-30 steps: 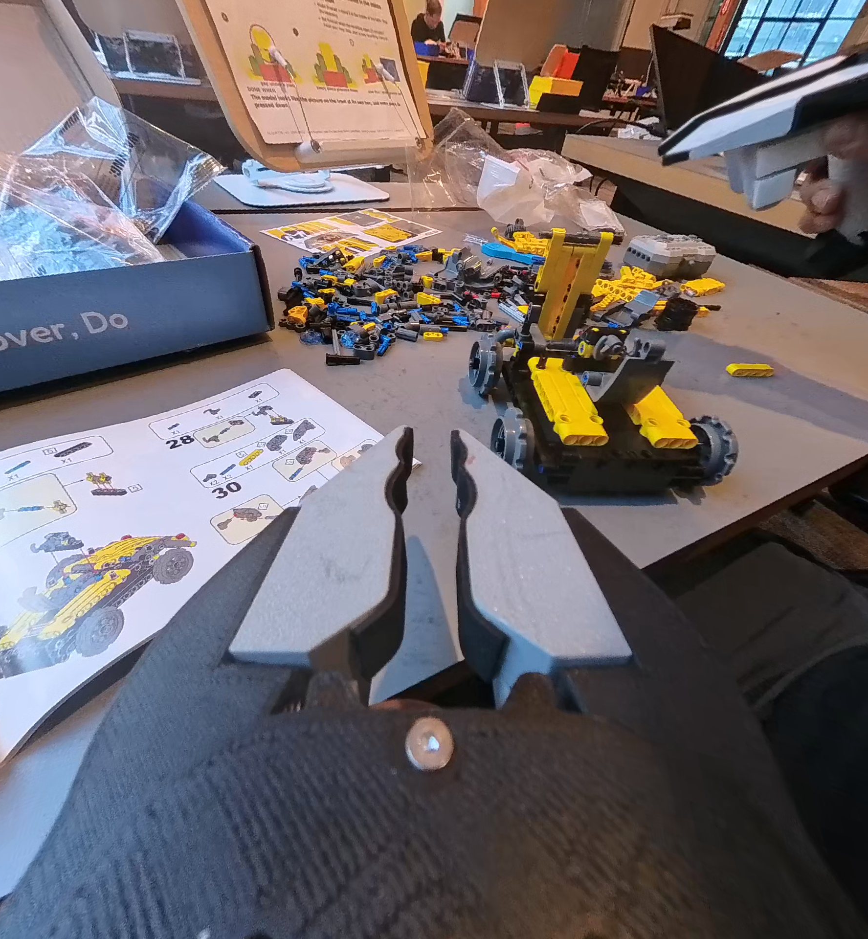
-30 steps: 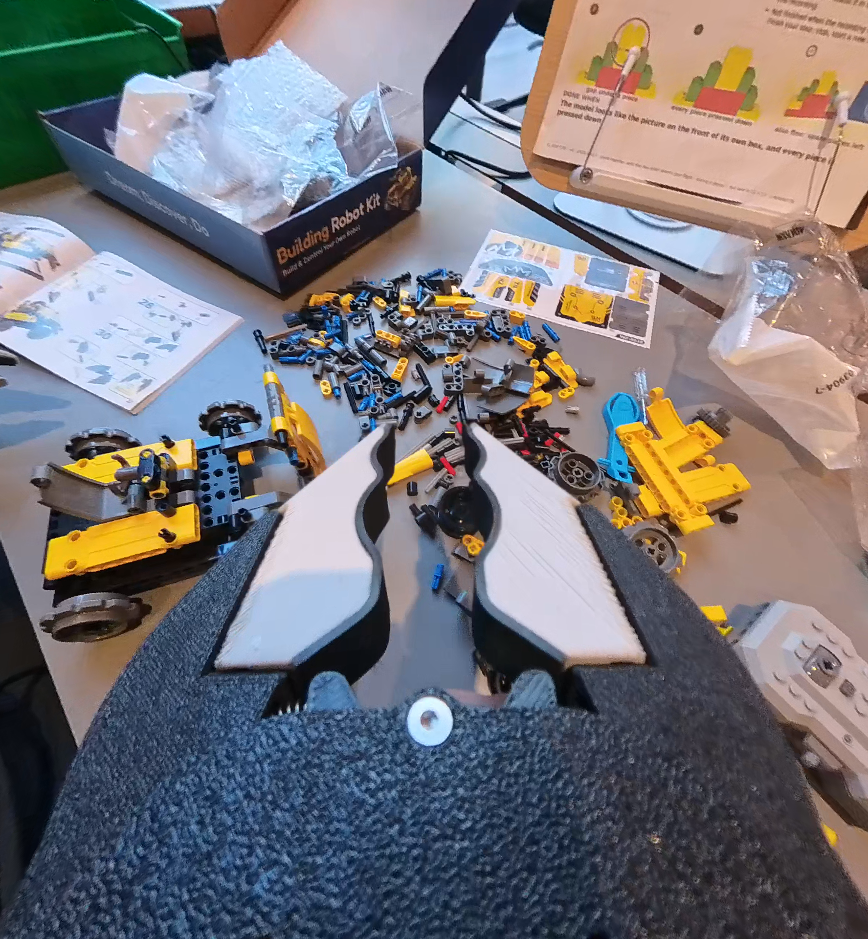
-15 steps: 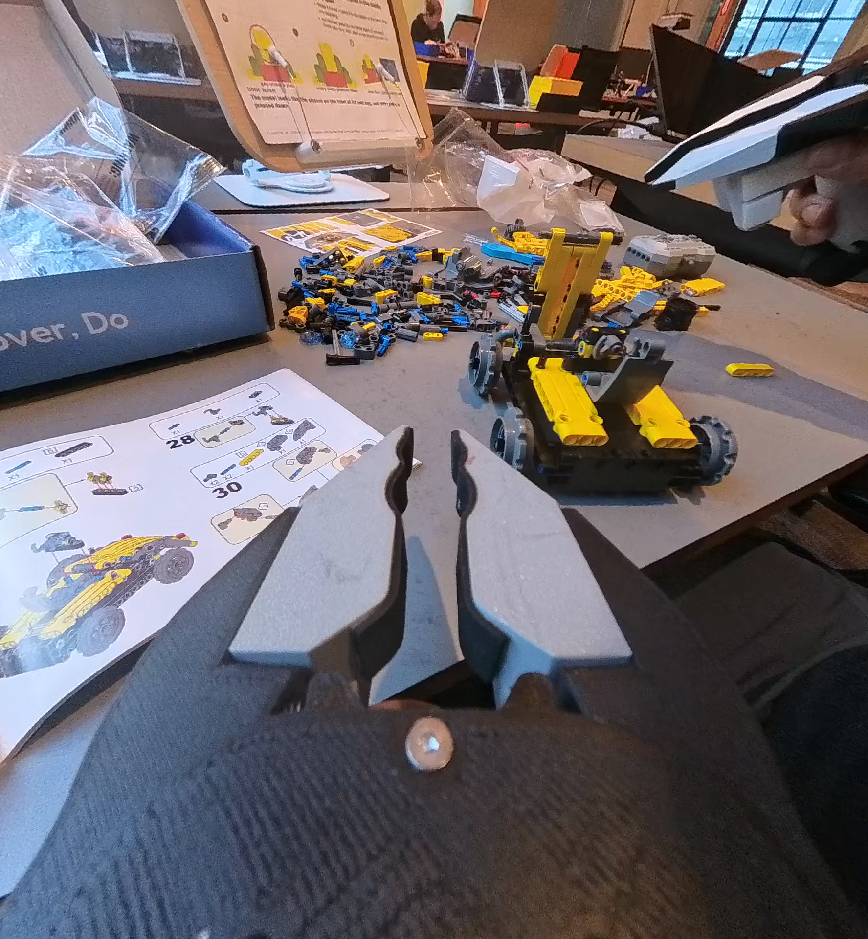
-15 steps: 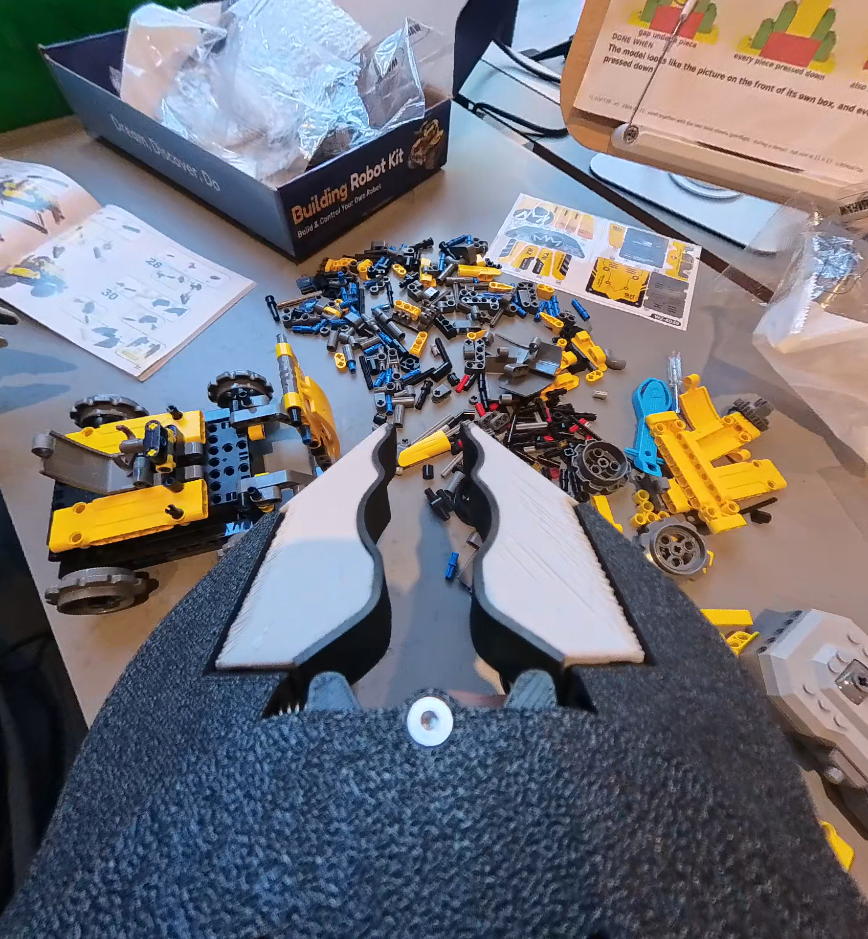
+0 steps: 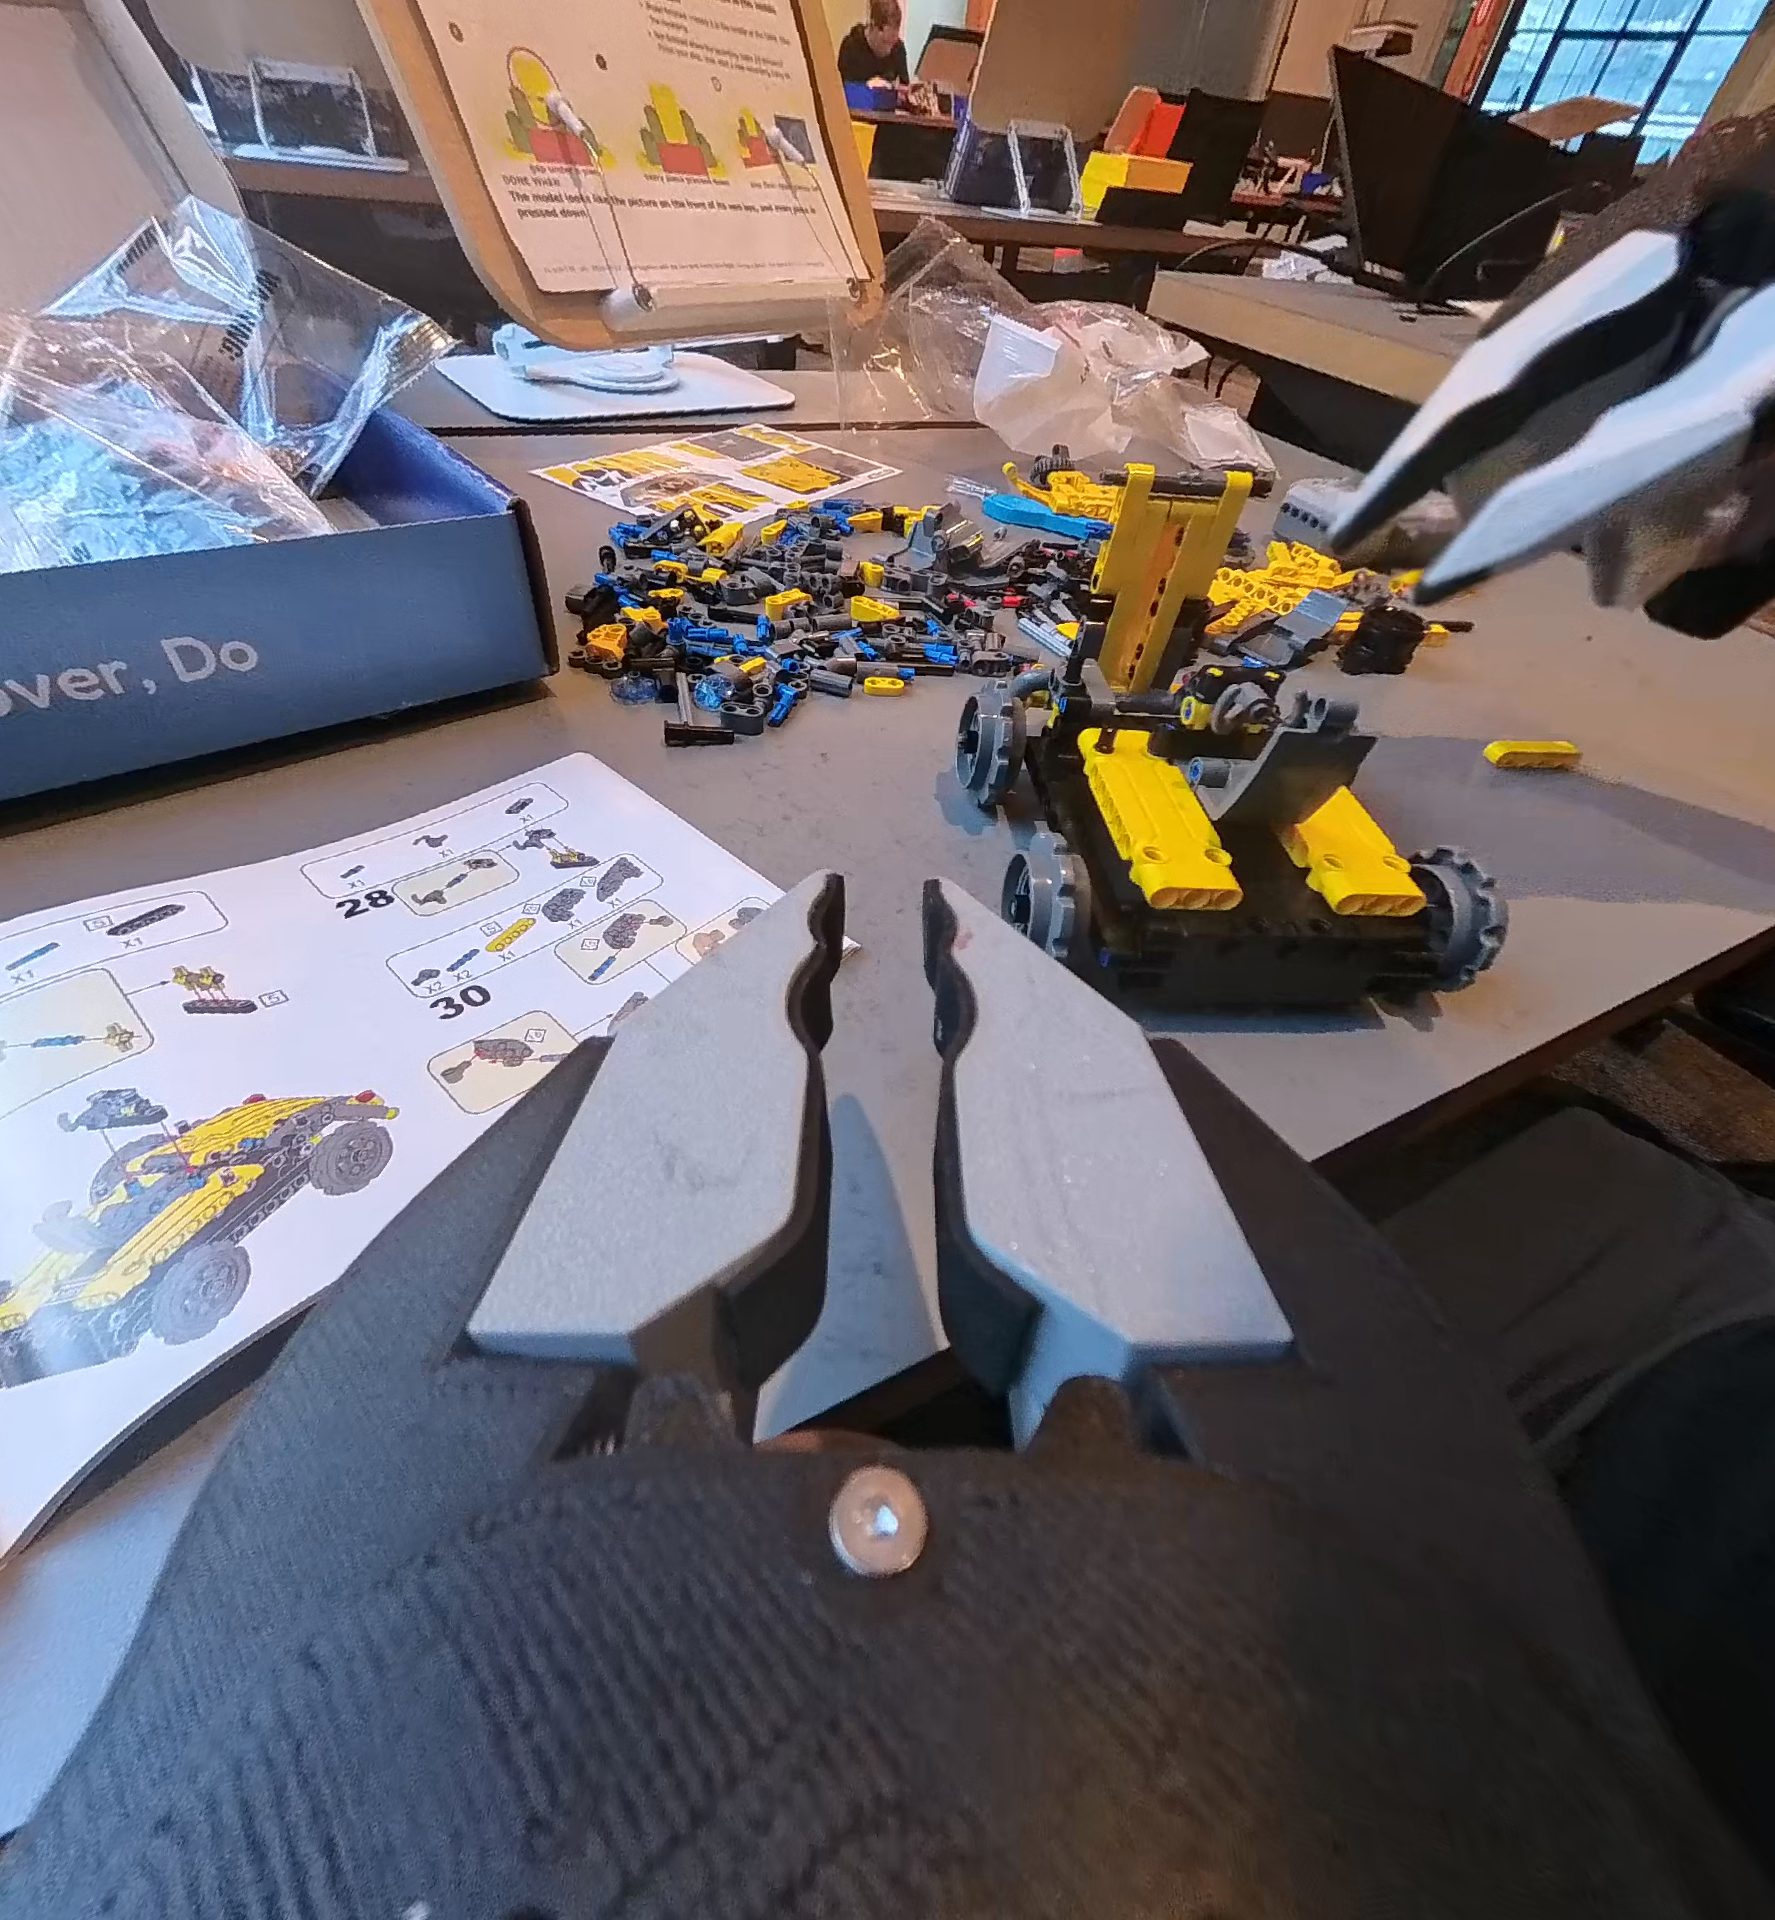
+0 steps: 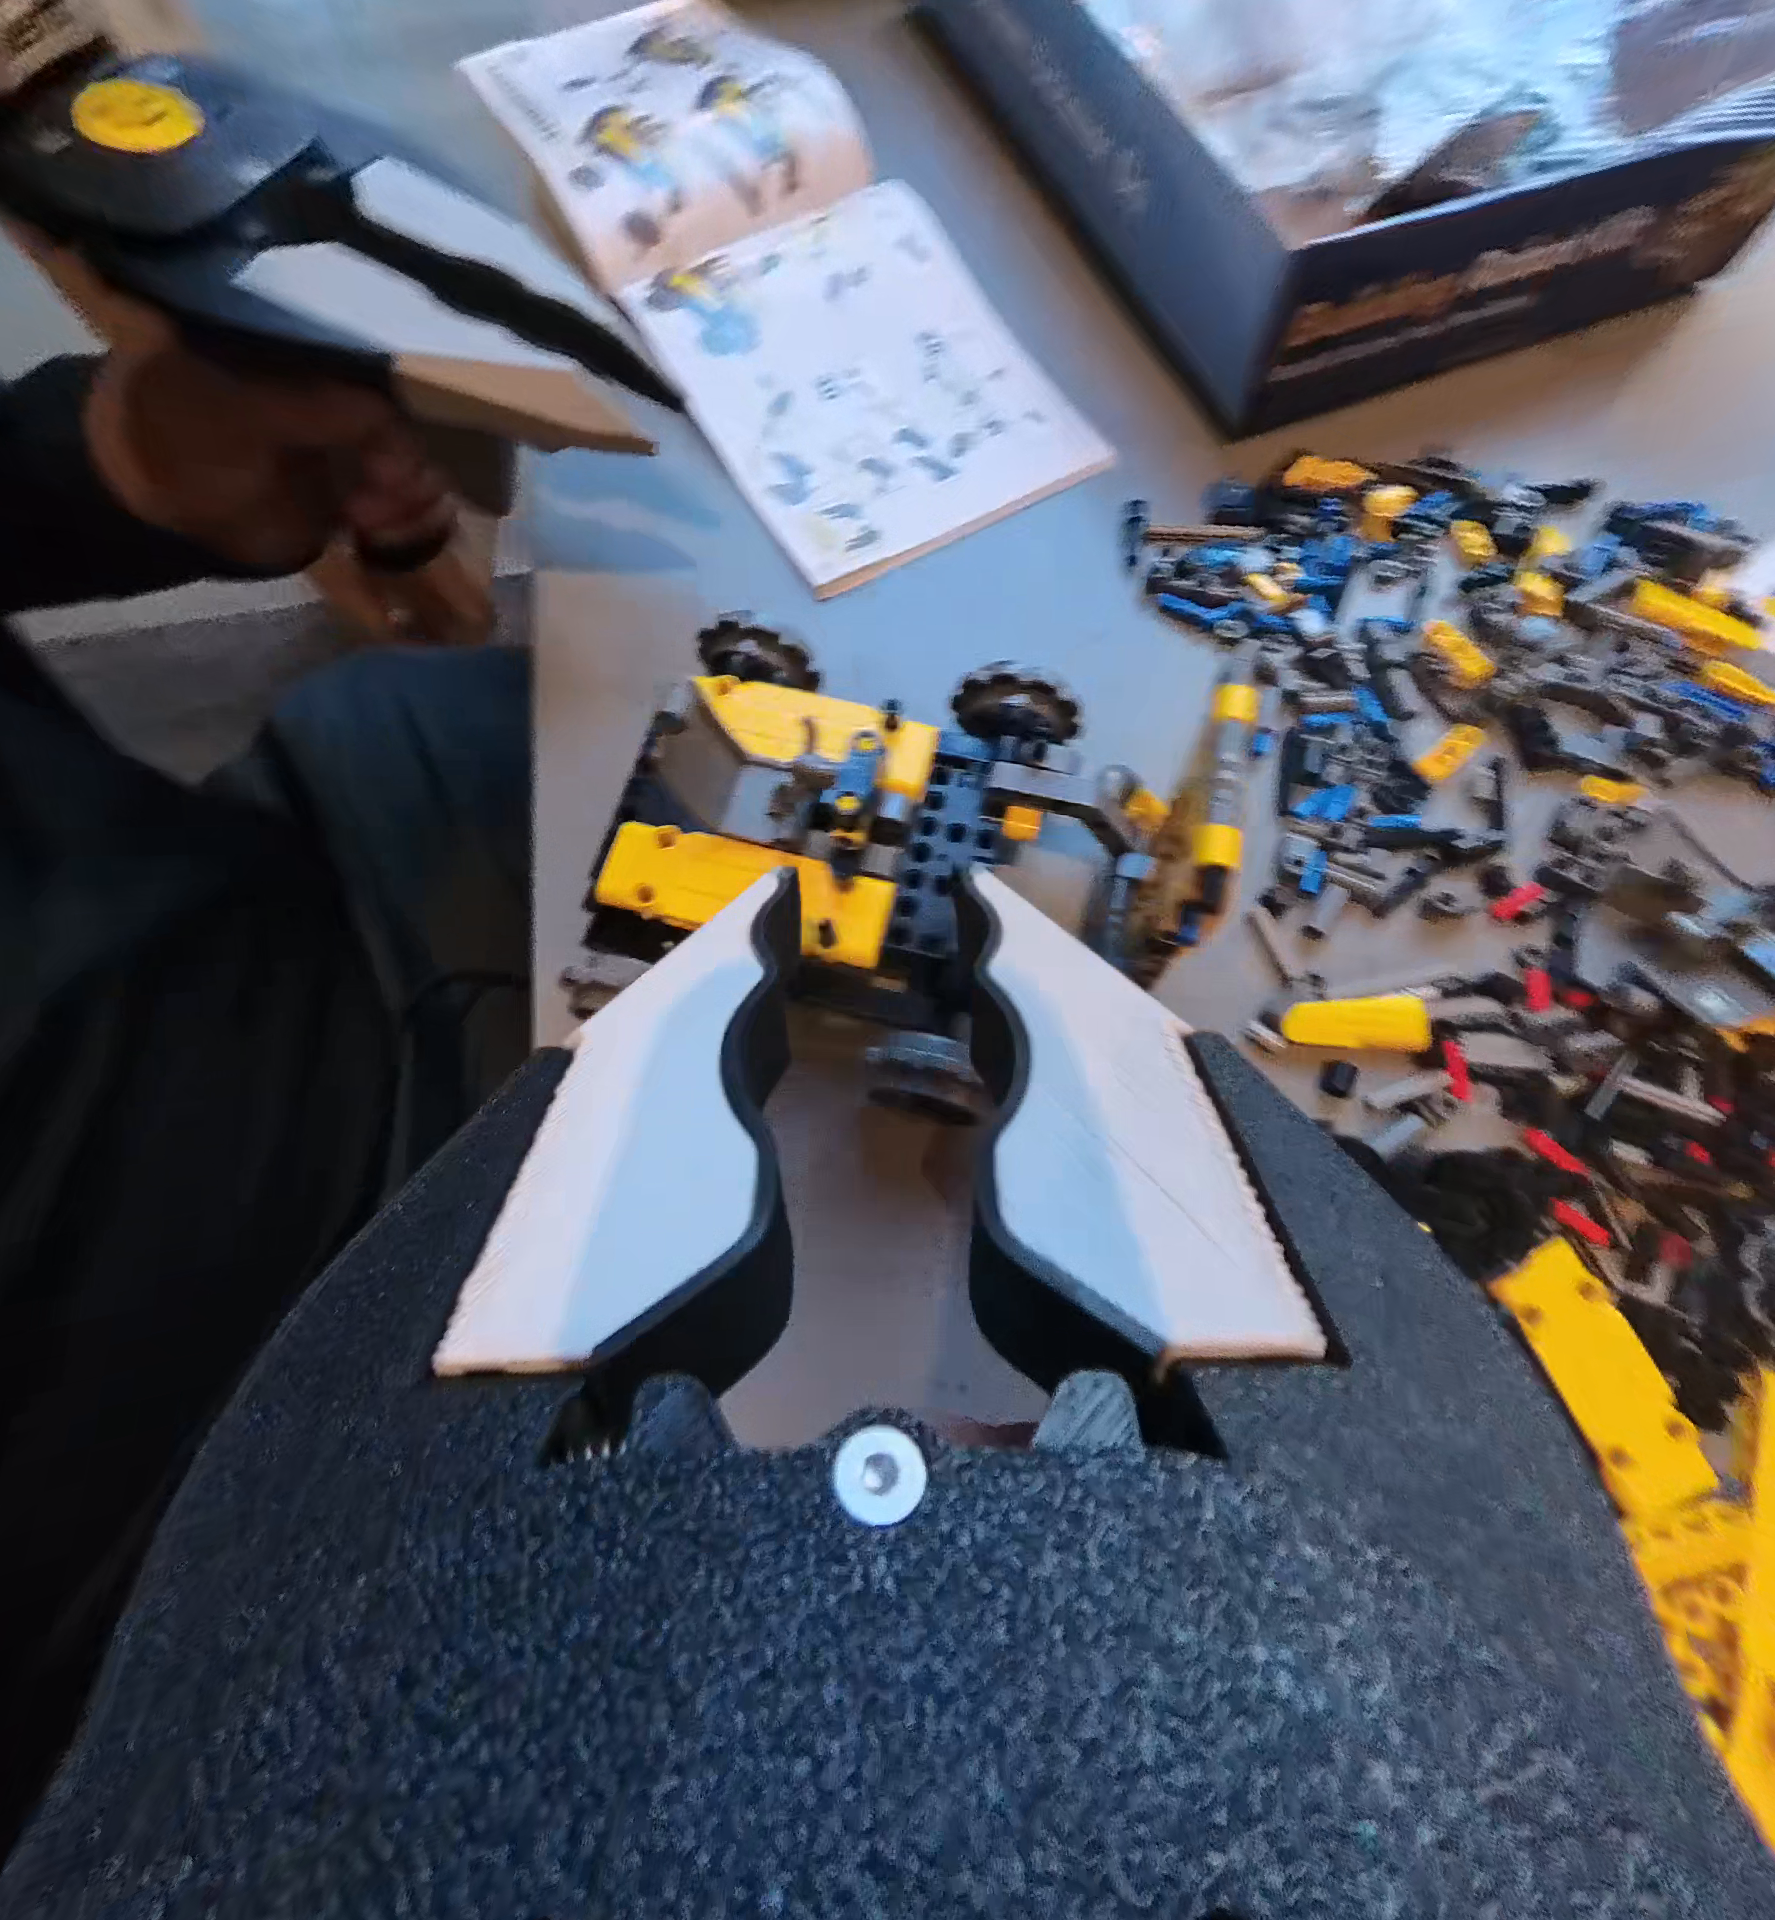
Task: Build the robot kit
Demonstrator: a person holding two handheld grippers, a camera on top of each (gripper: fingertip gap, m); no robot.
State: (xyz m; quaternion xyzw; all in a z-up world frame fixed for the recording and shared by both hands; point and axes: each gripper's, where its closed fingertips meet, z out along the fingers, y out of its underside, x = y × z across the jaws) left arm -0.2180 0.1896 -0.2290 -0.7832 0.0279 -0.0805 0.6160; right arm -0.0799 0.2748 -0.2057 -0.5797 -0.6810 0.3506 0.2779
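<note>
Left gripper [image 5: 875,904]: fingers a narrow gap apart, nothing between them, held over the near edge of the grey bench [image 5: 862,790], tips above the right corner of the open instruction booklet [image 5: 270,997]. Right gripper [image 6: 875,904]: fingers spread moderately wide, empty, poised above the half-built yellow-and-black wheeled model [image 6: 841,821], not touching it; this view blurred. Same model in the left wrist view [image 5: 1226,831]: right of centre near the bench edge, four grey wheels, a yellow frame [image 5: 1163,561] standing upright at its far end. Beyond the model, far centre: heap of loose small parts [image 5: 789,623], black, blue, yellow and grey, spread over the bench. Single yellow beam [image 5: 1530,753] lying alone to the right of the model. Far left: dark blue cardboard box [image 5: 228,634], open, stuffed with crumpled clear plastic bags [image 5: 135,416]. Far centre: sticker sheet [image 5: 717,483] flat on the bench, behind it a wooden stand [image 5: 841,145] carrying a printed card. Far right: further clear bags [image 5: 1070,364] and a grey block [image 5: 1314,509], partly hidden by the right gripper's fingertips [image 5: 1382,520]. Right wrist view, upper left: left gripper seen from outside, held by a hand [image 6: 239,457] in a dark sleeve, beside the booklet. Person's dark clothing below the bench edge.
</note>
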